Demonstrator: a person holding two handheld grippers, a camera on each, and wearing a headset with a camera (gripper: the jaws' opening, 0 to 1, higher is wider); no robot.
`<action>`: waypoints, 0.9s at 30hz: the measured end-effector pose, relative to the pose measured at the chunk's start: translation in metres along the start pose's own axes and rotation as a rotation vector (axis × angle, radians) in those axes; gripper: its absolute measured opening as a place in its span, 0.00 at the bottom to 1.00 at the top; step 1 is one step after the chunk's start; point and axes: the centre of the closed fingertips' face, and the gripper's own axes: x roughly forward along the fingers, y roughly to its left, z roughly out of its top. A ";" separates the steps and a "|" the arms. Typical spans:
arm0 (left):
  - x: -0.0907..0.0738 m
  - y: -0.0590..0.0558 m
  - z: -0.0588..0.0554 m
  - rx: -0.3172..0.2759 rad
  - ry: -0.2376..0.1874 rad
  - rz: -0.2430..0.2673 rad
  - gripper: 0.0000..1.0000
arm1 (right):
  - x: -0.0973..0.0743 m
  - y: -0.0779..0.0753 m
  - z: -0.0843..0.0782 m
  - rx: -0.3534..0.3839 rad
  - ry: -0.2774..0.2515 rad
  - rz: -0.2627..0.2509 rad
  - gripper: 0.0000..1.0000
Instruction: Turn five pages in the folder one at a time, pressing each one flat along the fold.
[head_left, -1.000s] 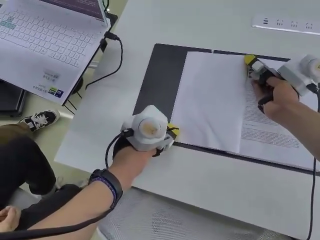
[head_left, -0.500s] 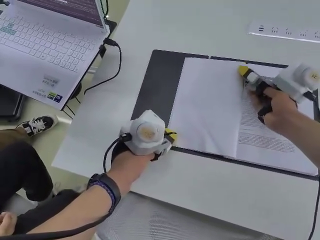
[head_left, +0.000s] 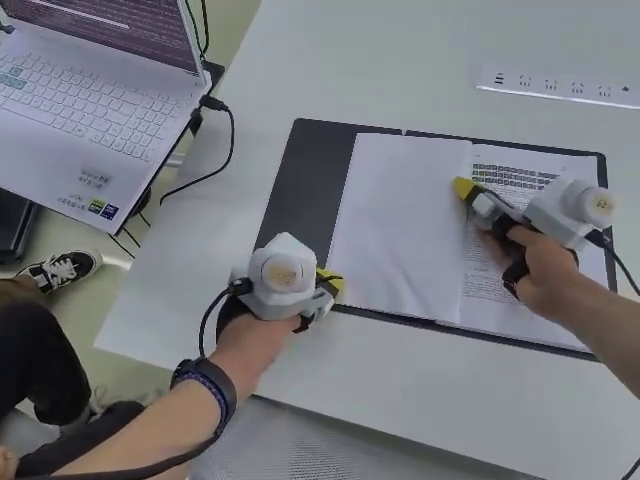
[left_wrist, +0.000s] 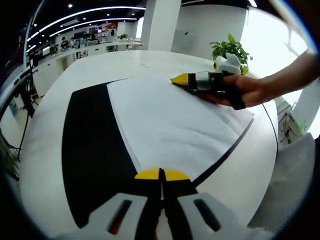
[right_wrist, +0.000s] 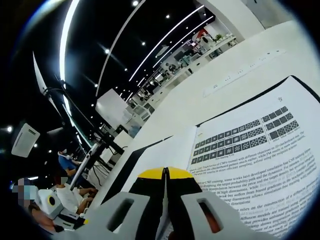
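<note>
A black folder (head_left: 305, 190) lies open on the white table. A blank white page (head_left: 400, 220) is turned onto its left half; a printed page (head_left: 515, 175) covers the right half. My right gripper (head_left: 463, 187) is shut, its yellow tips down on the fold between the two pages. In the right gripper view the shut tips (right_wrist: 165, 173) rest by the printed page (right_wrist: 250, 150). My left gripper (head_left: 328, 285) is shut at the folder's near edge, by the blank page's corner. The left gripper view shows its tips (left_wrist: 161, 175) against the blank page (left_wrist: 170, 125), with the right gripper (left_wrist: 182, 79) beyond.
An open laptop (head_left: 90, 100) sits at the far left, a black cable (head_left: 215, 150) running from it over the table's left edge. A white power strip (head_left: 560, 85) lies at the back right. Bare table (head_left: 400, 400) runs between the folder and me.
My right gripper has slid along the fold from the page's top toward me. The left gripper has stayed at the folder's near edge. The head camera has shifted.
</note>
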 end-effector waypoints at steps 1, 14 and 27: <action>0.000 0.000 0.000 0.002 0.000 0.001 0.00 | -0.002 0.000 -0.003 -0.005 0.005 0.003 0.00; 0.000 -0.001 -0.001 0.000 -0.001 -0.011 0.00 | -0.032 0.011 -0.028 -0.019 0.043 0.037 0.00; -0.001 -0.001 -0.001 -0.002 0.003 -0.014 0.00 | -0.056 0.029 -0.057 -0.026 0.097 0.088 0.00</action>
